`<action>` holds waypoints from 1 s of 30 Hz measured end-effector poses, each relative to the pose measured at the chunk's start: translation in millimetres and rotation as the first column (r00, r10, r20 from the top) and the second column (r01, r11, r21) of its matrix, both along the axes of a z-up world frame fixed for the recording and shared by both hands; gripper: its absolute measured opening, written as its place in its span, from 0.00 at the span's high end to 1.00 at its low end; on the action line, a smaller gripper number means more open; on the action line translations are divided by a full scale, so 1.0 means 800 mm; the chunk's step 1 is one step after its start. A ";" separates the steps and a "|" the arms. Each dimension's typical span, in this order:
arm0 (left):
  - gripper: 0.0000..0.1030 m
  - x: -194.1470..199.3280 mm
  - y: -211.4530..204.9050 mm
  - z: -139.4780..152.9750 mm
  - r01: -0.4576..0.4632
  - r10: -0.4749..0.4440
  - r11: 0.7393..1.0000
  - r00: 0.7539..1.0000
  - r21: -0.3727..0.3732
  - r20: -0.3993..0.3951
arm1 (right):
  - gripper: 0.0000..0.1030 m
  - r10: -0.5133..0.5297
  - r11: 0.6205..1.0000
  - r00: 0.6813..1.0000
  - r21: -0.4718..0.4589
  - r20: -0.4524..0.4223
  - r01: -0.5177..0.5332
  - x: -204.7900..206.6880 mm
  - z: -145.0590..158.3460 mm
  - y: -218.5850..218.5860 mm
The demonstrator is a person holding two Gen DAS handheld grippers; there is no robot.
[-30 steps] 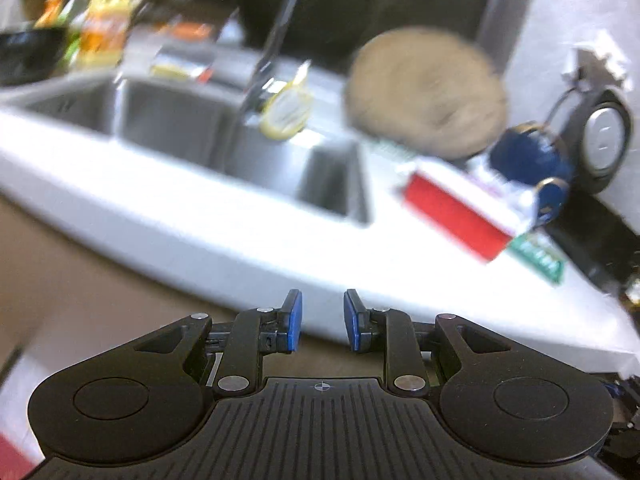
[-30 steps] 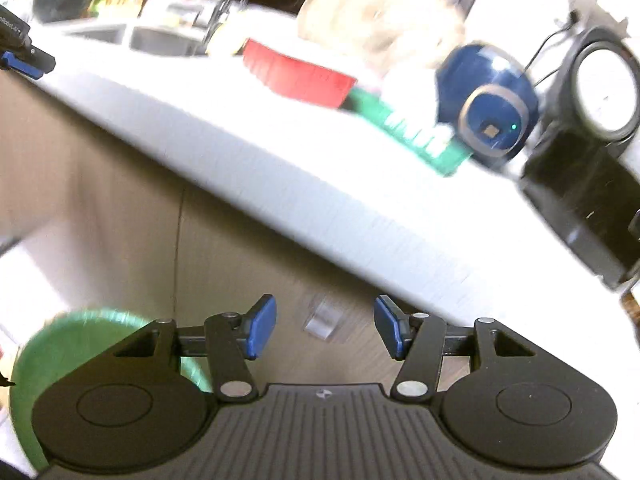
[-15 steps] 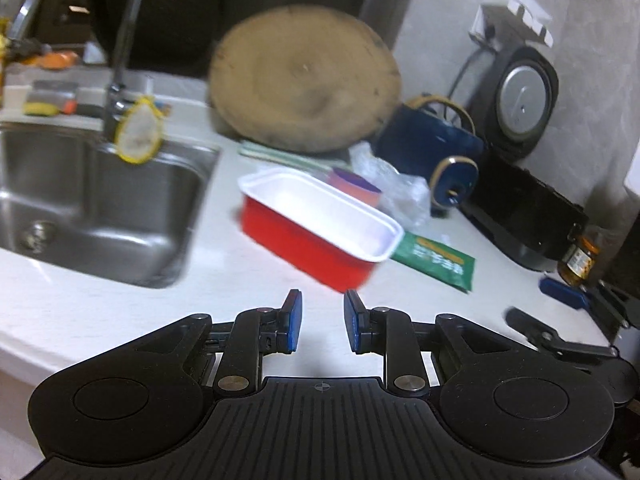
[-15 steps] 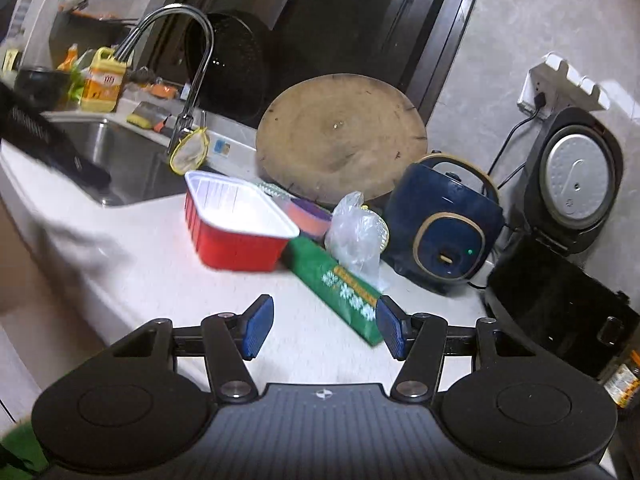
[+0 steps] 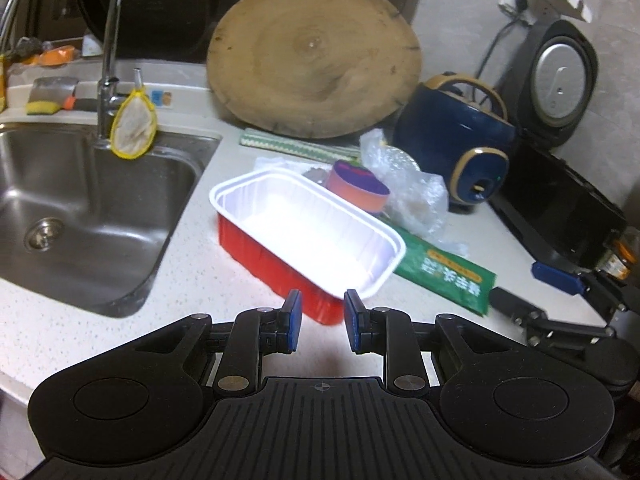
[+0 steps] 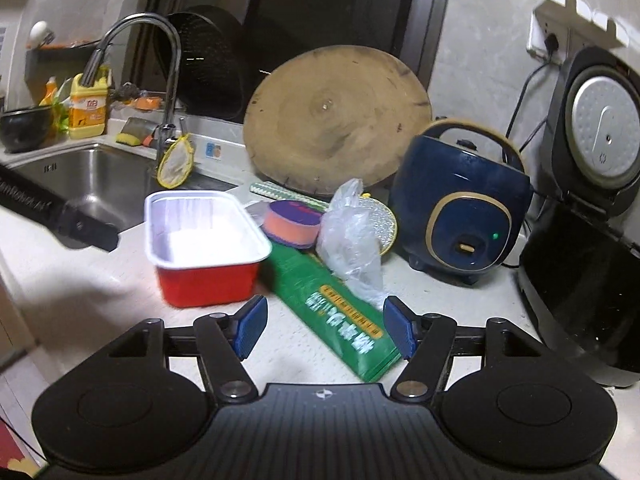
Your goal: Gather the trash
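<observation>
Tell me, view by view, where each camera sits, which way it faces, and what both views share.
Left wrist: sits on the left claw, low over the counter, facing the red tray and the sink; its own open fingers show, and the right claw at the right edge.
Right wrist: sits on the right claw, facing the green packet lying between its open fingers; the left claw shows at left.
Shared: red tray, green packet, plastic bag, round board, blue cooker, sink.

White speckled countertop carries red tray, green packet, blue cooker
</observation>
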State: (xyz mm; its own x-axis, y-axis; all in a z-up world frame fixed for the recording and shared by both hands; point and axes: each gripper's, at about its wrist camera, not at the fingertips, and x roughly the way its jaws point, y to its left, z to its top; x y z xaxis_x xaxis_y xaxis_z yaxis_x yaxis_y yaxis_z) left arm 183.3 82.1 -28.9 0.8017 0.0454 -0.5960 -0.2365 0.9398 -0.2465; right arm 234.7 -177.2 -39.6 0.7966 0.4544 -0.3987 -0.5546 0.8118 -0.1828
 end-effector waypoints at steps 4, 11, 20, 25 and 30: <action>0.75 0.015 0.003 0.000 -0.040 0.040 0.999 0.999 0.005 -0.012 | 0.33 -0.016 1.000 0.999 0.020 -0.052 0.017 0.034 0.004 -0.007; 0.75 0.028 0.021 0.001 -0.134 0.135 0.990 0.991 -0.054 0.009 | 0.31 -0.031 0.996 0.981 0.072 -0.194 0.046 0.079 -0.016 -0.015; 0.75 0.070 0.036 -0.012 -0.261 0.261 0.963 0.965 -0.065 -0.003 | 0.31 -0.052 0.994 0.979 0.082 -0.197 0.069 0.080 -0.032 -0.003; 0.71 0.092 0.032 -0.027 -0.285 0.287 0.957 0.956 0.051 -0.053 | 0.29 -0.059 0.992 0.980 0.095 -0.189 0.078 0.075 -0.023 -0.002; 0.66 0.085 0.037 -0.032 -0.274 0.276 0.960 0.961 0.067 -0.031 | 0.24 -0.054 0.996 0.988 0.067 -0.142 0.064 0.070 -0.017 -0.005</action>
State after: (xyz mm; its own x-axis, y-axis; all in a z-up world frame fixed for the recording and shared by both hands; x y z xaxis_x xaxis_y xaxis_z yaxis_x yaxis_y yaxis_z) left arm 250.9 111.8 -54.3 0.7288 0.2984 -0.6163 -0.4962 0.8504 -0.1751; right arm 290.5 -180.8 -53.4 0.7614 0.4392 -0.4767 -0.5212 0.8521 -0.0474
